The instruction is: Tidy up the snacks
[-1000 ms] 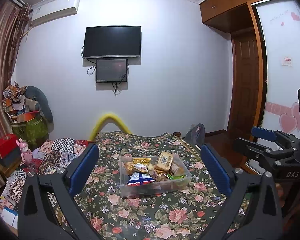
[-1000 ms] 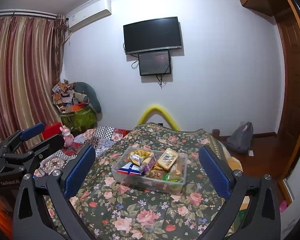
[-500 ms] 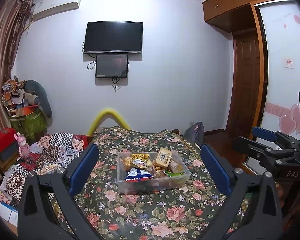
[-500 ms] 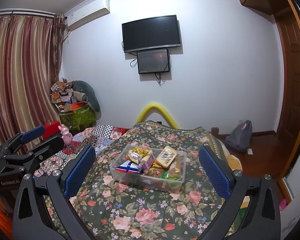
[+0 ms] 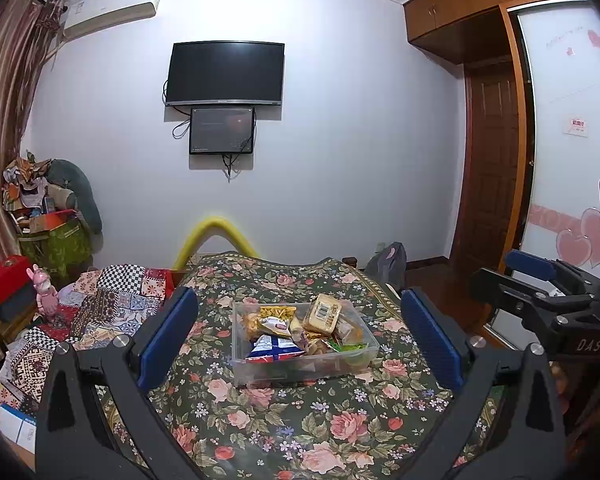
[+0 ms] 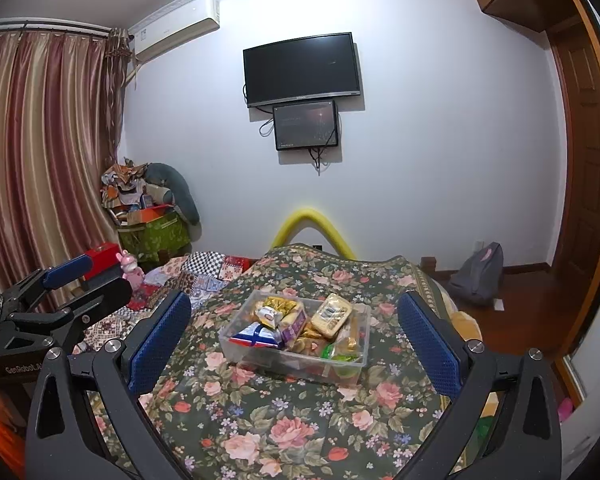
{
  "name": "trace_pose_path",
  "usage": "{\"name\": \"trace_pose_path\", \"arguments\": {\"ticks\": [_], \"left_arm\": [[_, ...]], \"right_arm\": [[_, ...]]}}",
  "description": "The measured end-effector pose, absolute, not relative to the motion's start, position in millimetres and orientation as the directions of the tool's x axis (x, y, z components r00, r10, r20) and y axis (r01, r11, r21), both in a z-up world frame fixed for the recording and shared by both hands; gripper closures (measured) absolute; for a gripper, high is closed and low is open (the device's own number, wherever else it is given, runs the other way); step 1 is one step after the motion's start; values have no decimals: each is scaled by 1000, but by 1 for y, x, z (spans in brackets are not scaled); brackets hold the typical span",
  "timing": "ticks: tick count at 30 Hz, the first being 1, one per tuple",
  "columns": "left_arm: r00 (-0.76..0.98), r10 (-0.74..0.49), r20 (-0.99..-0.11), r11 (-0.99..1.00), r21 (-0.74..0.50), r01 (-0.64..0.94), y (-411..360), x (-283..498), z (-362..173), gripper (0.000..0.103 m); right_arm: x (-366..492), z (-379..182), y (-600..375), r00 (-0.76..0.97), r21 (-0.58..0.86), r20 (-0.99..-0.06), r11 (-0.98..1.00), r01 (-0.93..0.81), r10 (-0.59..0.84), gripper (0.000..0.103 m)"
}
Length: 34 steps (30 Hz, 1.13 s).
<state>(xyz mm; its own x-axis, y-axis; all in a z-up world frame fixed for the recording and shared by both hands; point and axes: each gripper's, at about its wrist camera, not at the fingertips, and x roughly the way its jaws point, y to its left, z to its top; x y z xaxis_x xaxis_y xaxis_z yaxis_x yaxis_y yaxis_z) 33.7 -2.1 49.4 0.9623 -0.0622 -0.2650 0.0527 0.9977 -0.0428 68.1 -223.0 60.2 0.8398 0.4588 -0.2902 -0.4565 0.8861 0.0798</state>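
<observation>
A clear plastic bin (image 5: 256, 372) full of snack packets stands on the floral tablecloth (image 5: 320, 432); it also shows in the right wrist view (image 6: 236, 354). On top lie a blue and white bag (image 5: 274, 347) and a yellow wrapped cake (image 5: 323, 314). My left gripper (image 5: 298, 332) is open and empty, held back from the bin and above the table. My right gripper (image 6: 294, 338) is open and empty, likewise back from the bin. Each gripper shows at the edge of the other's view, the right one (image 5: 540, 292) and the left one (image 6: 60, 292).
A patchwork-covered surface (image 5: 100, 304) with a pink rabbit toy (image 5: 44, 292) lies left of the table. A yellow foam arch (image 5: 216, 236) stands behind the table. A grey backpack (image 6: 480, 276) sits on the floor at the right, by a wooden door (image 5: 492, 168).
Both views have tilted slightly so the bin sits a little higher and farther in frame. Both grippers stay open and empty.
</observation>
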Motion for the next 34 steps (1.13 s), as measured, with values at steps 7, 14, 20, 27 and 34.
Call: {"name": "trace_pose_path", "arguments": {"ticks": [7,14,20,27,34], "left_arm": [[962,-70,-264,997,-44,61,-2,33,50,0],[962,-84,-262,996,-43,75,-3,31,51,0],[958,-93,-270,995,-49,83,-5,32,50,0],[956,-97,-278,995,-52,86,-5,34,49,0],[954,-96,-284,995,-60,82,-5,36,47,0]], "right_arm": [[67,62,-223,842,78,-288,887,-454,456,0],[67,62,-223,842,78,-288,887,-454,456,0],[67,63,-223,842,78,-288,888,-454,456,0],[67,63,-224,841,80,-291,888,-453,455,0],[69,61,-224,841,78,-297,889,-451,452,0]]}}
